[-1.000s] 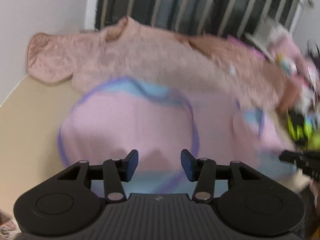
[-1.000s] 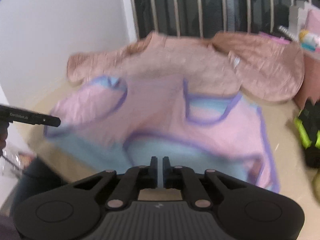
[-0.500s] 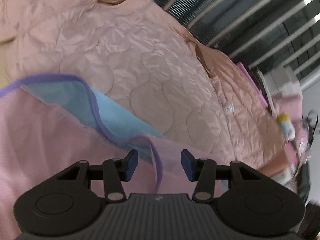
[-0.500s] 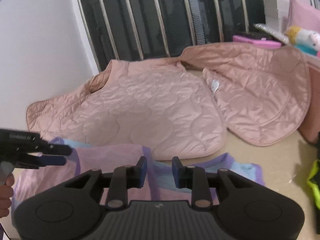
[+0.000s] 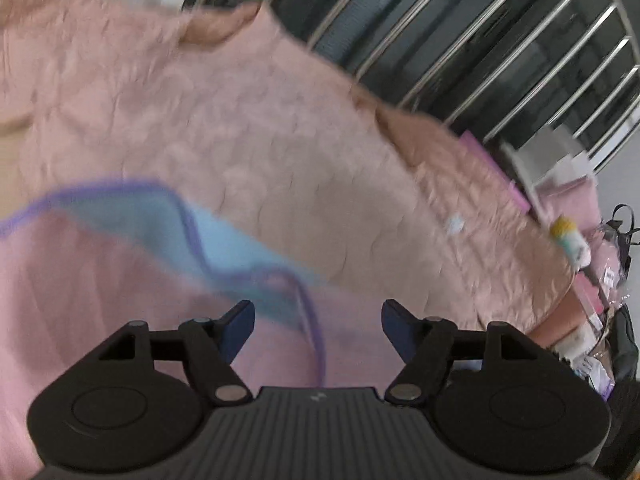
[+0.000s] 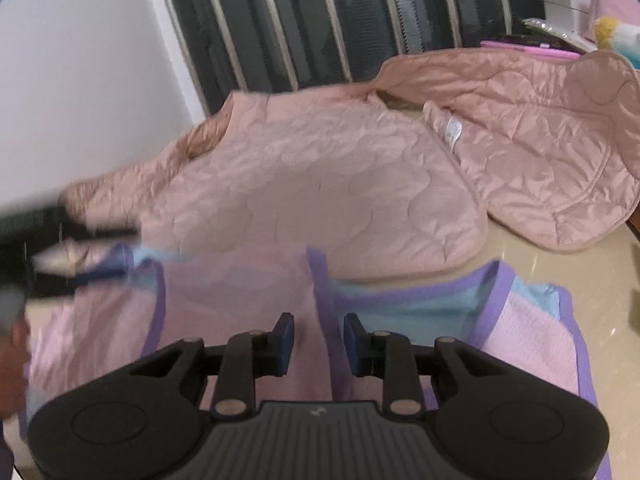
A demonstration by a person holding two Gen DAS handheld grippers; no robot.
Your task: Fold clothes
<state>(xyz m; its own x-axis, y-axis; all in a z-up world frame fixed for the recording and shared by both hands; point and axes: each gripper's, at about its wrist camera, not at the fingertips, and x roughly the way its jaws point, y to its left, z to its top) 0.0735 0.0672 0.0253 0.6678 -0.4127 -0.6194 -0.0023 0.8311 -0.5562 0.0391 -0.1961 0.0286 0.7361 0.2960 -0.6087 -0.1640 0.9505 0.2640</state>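
Pink garment: a thin pink knit top with purple binding and pale blue lining (image 6: 240, 320) lay spread on the beige glossy tabletop (image 6: 592, 280), along its near edge, its far hem overlapping the lower edge of a quilted dusty-pink padded jacket (image 6: 320, 184) that lay further back toward the dark railing (image 6: 320, 20).
Handling: it looked light, limp and soft, likely to sag and crease wherever it was not supported; nothing fragile about it. The mesh-like weave probably gave the pads fair purchase.
Where to take hold: the purple-bound edges seemed the firmest places, since the binding is doubled cloth; a pinch at a bound corner on each side would probably carry the fold evenly.
Left gripper (image 5: 318, 320): the jaws had just been opening and stood wide apart over the left part of the top. A purple-bound edge (image 5: 312, 320) ran between the blue pads (image 5: 240, 324), but neither pad pressed on it, so the cloth was released. In the right wrist view this gripper was a dark blur at the top's left corner.
Right gripper (image 6: 319, 340): the jaws stood parted by a narrow gap and had just been opening. A purple seam (image 6: 324, 320) lay in that gap; the pads looked clear of it, holding nothing.
Quilted jacket: untouched, open flat, its right front panel thrown out toward the tabletop's right edge.
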